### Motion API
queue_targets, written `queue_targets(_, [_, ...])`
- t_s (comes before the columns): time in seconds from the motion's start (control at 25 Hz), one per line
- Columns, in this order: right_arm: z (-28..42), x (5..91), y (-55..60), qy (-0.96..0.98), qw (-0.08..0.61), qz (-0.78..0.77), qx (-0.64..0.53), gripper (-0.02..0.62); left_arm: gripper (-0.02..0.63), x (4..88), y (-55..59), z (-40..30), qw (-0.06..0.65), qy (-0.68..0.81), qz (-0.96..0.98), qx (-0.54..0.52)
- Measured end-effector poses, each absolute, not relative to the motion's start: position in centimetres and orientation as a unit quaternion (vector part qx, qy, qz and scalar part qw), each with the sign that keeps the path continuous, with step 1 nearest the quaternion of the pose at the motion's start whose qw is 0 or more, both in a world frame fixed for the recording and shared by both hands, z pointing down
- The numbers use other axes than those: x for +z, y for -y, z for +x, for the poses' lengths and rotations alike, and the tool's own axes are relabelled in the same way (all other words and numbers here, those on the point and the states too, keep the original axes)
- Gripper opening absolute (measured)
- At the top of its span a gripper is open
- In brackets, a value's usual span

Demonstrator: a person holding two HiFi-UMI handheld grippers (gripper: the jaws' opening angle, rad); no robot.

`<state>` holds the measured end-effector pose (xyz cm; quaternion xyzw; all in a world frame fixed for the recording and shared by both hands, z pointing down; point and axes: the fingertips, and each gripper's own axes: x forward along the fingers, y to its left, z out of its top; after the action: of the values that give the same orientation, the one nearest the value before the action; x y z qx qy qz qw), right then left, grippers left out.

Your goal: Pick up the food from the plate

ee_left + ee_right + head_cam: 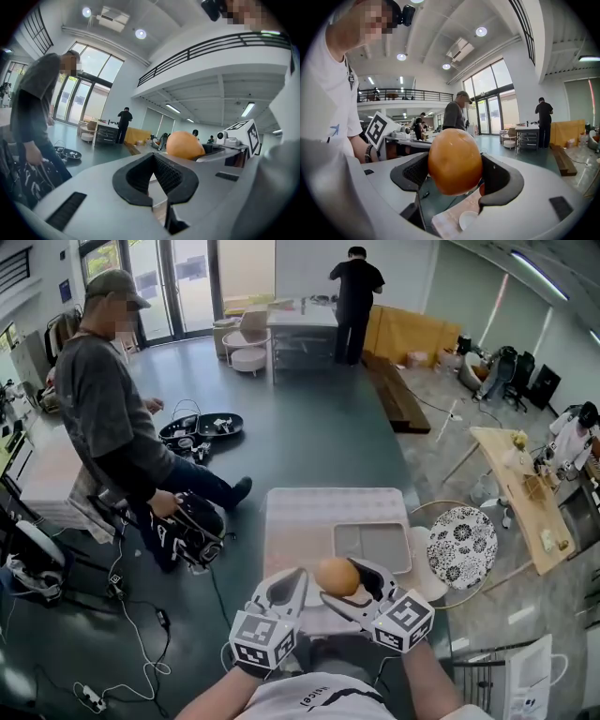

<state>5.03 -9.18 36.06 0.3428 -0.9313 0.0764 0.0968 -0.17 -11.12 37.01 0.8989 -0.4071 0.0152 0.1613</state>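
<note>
A round orange piece of food (337, 576) is clamped between the jaws of my right gripper (341, 581), held up close to my body above the near end of the pale table (300, 521). In the right gripper view the food (455, 161) fills the gap of the right gripper (455, 177). A small white plate (468, 219) lies on the table far below it. My left gripper (294, 583) hangs just left of the food, jaws together and holding nothing. In the left gripper view the left gripper (161, 190) is shut, and the food (184, 145) shows beyond it.
A grey tray (372, 547) sits on the table. A round patterned seat (461, 546) stands to its right, then a wooden table (520, 493). A person (112, 418) bends over bags and cables on the floor at the left. Another person (355, 296) stands far back.
</note>
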Motion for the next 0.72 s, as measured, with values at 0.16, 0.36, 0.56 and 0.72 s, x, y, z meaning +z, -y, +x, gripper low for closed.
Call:
queue_targets(0.16, [4.96, 35.83, 9.02, 0.931, 0.1, 0.343, 0.072, 0.318, 0.005, 36.75, 11.09, -0.19, 0.162, 0.407, 0.899, 0.013])
queue_targets(0.36, [4.98, 35.61, 9.15, 0.931, 0.1, 0.345, 0.07, 0.318, 0.006, 36.83, 11.17, -0.16, 0.162, 0.407, 0.899, 0.013])
queue_targets(0.56, [4.7, 35.47, 9.32, 0.931, 0.1, 0.346, 0.067, 0.318, 0.005, 36.9, 11.27, -0.46, 0.161, 0.408, 0.898, 0.012])
queue_targets(0.72, [4.71, 35.66, 9.34, 0.93, 0.102, 0.346, 0.068, 0.318, 0.005, 37.03, 11.29, -0.56, 0.161, 0.409, 0.898, 0.013])
